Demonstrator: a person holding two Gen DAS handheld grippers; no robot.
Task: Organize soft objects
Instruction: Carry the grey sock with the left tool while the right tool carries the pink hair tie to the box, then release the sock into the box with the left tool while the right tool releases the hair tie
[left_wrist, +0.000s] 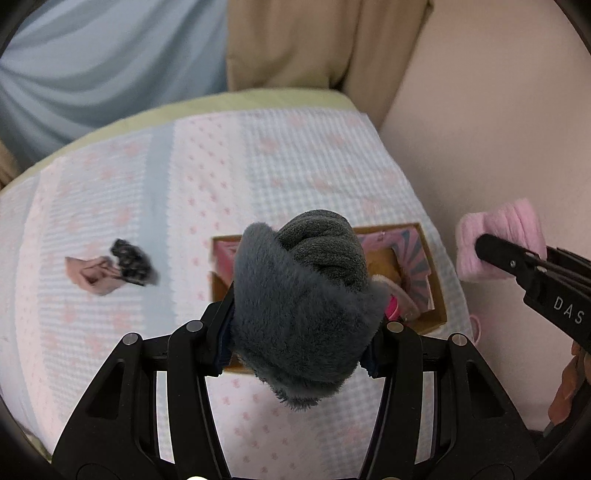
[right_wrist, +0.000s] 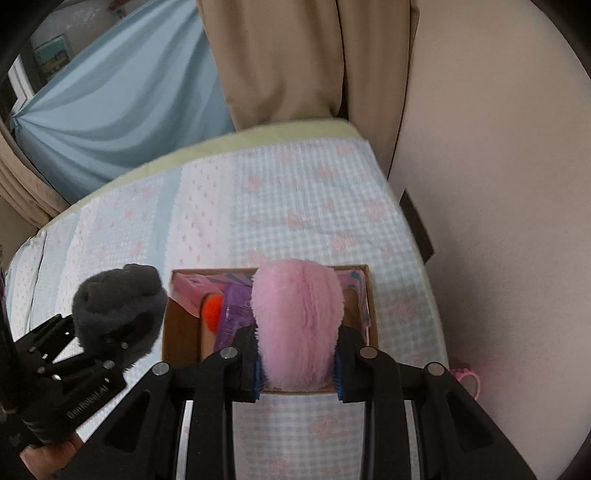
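L gripper (left_wrist: 301, 332) clamps grey plush (left_wrist: 299, 306), R gripper (right_wrist: 298, 363) clamps pink plush (right_wrist: 297, 325), both over box (right_wrist: 184, 328); risk: fur snags pads, drops outside.

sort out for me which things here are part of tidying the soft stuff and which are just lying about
Part of the job:
- grey fluffy item, in left tongs
- pink fluffy item, in right tongs
- cardboard box
- small pink and black cloth pieces

Just lying about:
- bedspread
- curtains
- pink cup

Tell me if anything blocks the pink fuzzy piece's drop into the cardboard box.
Nothing visible does: the right claw holds the pink fuzzy piece right over the open cardboard box; the gray fuzzy piece hangs off to the left.
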